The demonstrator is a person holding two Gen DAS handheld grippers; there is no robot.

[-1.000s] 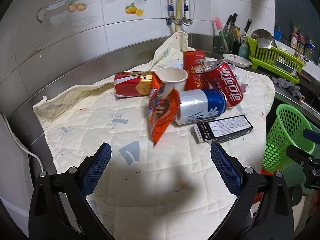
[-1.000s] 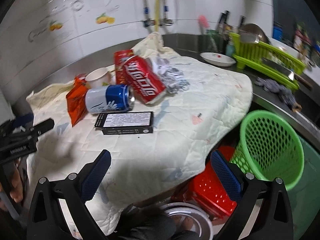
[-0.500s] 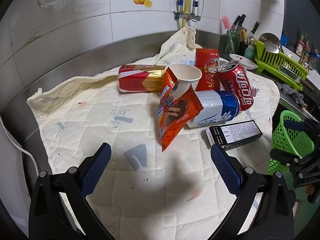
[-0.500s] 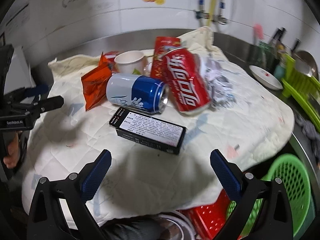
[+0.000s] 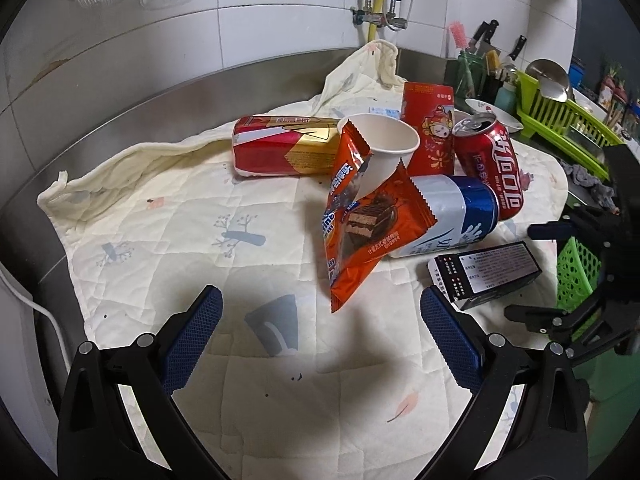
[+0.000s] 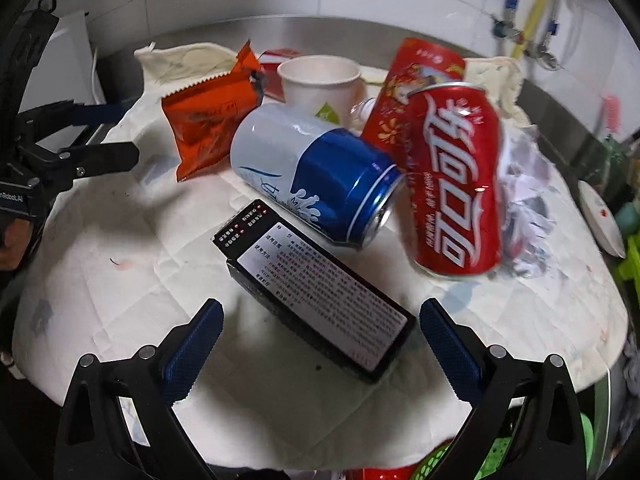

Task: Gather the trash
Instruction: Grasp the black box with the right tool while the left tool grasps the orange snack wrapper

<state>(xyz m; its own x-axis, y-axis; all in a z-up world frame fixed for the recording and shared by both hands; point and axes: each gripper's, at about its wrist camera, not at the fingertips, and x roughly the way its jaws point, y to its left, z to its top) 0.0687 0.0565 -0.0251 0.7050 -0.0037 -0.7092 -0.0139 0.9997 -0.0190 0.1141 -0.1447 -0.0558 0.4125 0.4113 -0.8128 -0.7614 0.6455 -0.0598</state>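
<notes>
A pile of trash lies on a cream quilted cloth (image 5: 168,240): an orange snack wrapper (image 5: 368,228), a white paper cup (image 5: 384,152), a blue-and-white can (image 5: 452,216), a red cola can (image 5: 492,168), a red paper cup (image 5: 428,132), a red-gold packet (image 5: 288,148) and a black box (image 5: 488,272). My left gripper (image 5: 320,336) is open and empty, just short of the wrapper. My right gripper (image 6: 320,340) is open around the near end of the black box (image 6: 316,292), with the blue-and-white can (image 6: 316,172) and cola can (image 6: 456,184) beyond. Crumpled paper (image 6: 524,204) lies to the right.
A green mesh basket (image 5: 576,276) stands off the cloth's right edge, partly behind the right gripper. A green dish rack (image 5: 560,116), a utensil holder (image 5: 480,76) and a white dish (image 6: 600,216) stand at the back right. The tiled wall and steel backsplash (image 5: 160,80) run behind.
Both grippers have moved in toward the pile. The right one swung left from the basket and now straddles the black box; the left has closed in on the wrapper. Both stay open.
</notes>
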